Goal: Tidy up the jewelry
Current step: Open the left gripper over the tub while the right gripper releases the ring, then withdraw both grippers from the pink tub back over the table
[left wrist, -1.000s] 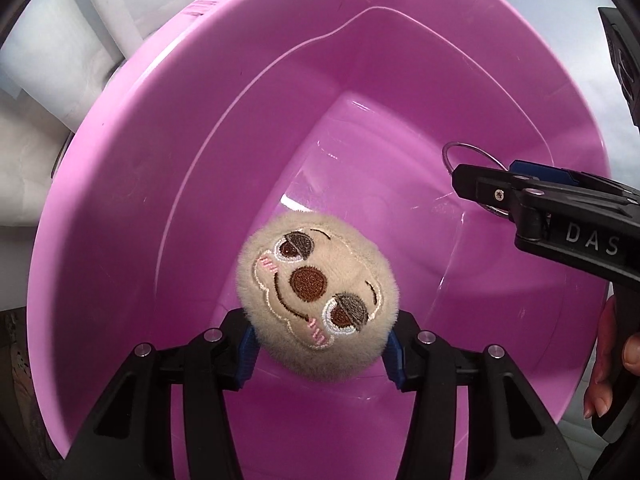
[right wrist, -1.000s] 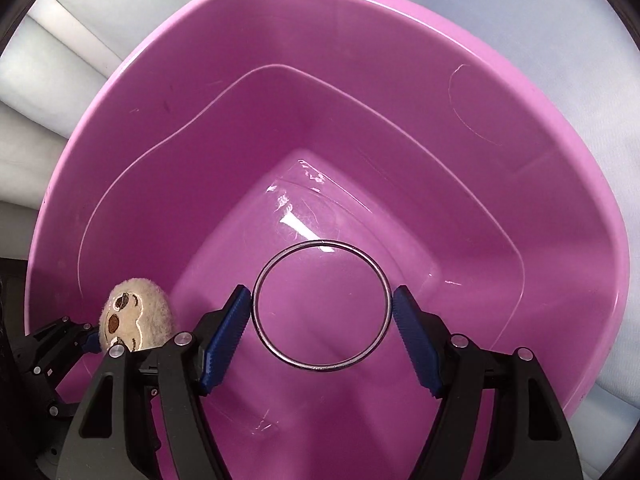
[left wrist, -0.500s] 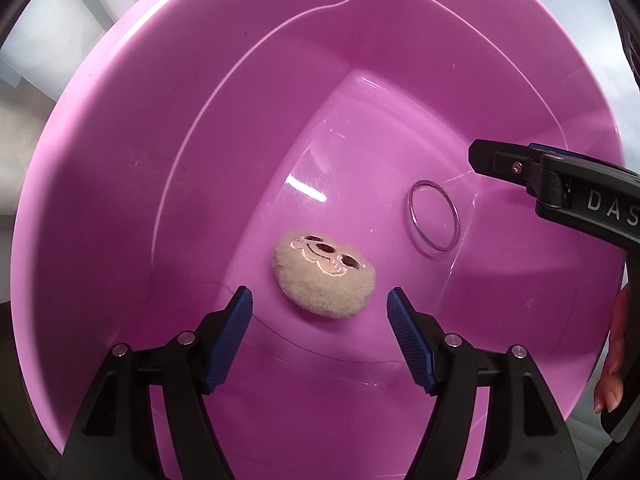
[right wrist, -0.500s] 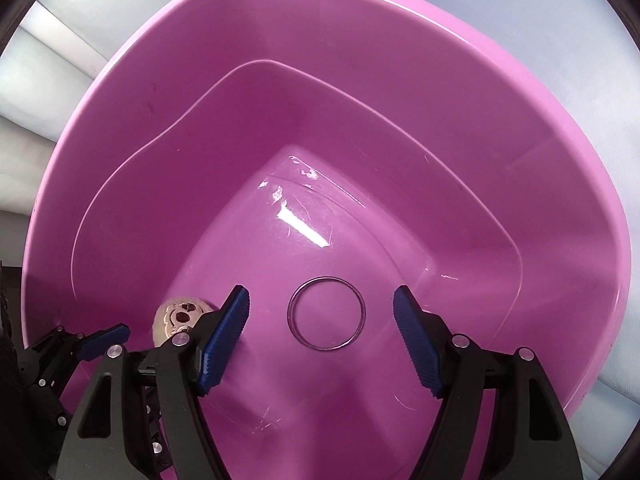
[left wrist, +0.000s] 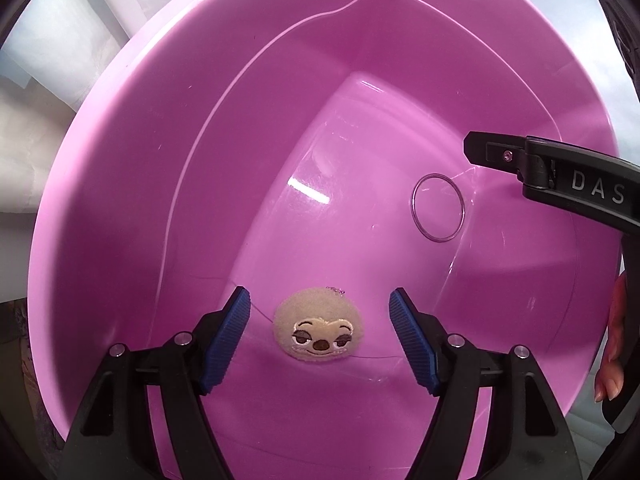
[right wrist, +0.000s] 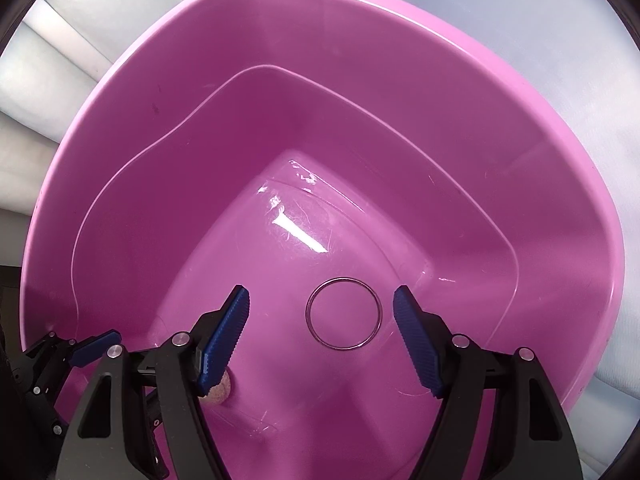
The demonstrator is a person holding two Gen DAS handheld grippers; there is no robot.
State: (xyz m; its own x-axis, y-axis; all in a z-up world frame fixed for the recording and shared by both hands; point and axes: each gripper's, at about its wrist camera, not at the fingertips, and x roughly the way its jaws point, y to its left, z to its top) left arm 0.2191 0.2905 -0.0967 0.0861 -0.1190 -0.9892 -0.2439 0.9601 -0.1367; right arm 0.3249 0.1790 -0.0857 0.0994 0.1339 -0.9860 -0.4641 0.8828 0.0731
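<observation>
Left wrist view
tub (left wrist: 120, 208): pink plastic, deep, seen from above, fills the view
left gripper (left wrist: 320, 336): points down into the tub, jaws apart, nothing between the pads; its jaws have just been opening
plush (left wrist: 319, 329): round beige charm with a stitched face, lies on the tub floor below the gap of the blue pads (left wrist: 224, 342), touching neither
ring (left wrist: 437, 208): thin bangle, flat on the tub floor, well right of the plush
right gripper (left wrist: 552, 176): one black finger reaches in from the right, above the ring; its gap cannot be told here
hand (left wrist: 612, 344): fingertips at the right edge

Right wrist view
right gripper (right wrist: 321, 340): jaws spread, holds nothing
ring (right wrist: 344, 313): flat on the tub (right wrist: 160, 80) floor, between the pads, clear of both
plush (right wrist: 219, 391): only a beige sliver shows behind the left pad
left gripper (right wrist: 72, 356): at lower left, partly seen
</observation>
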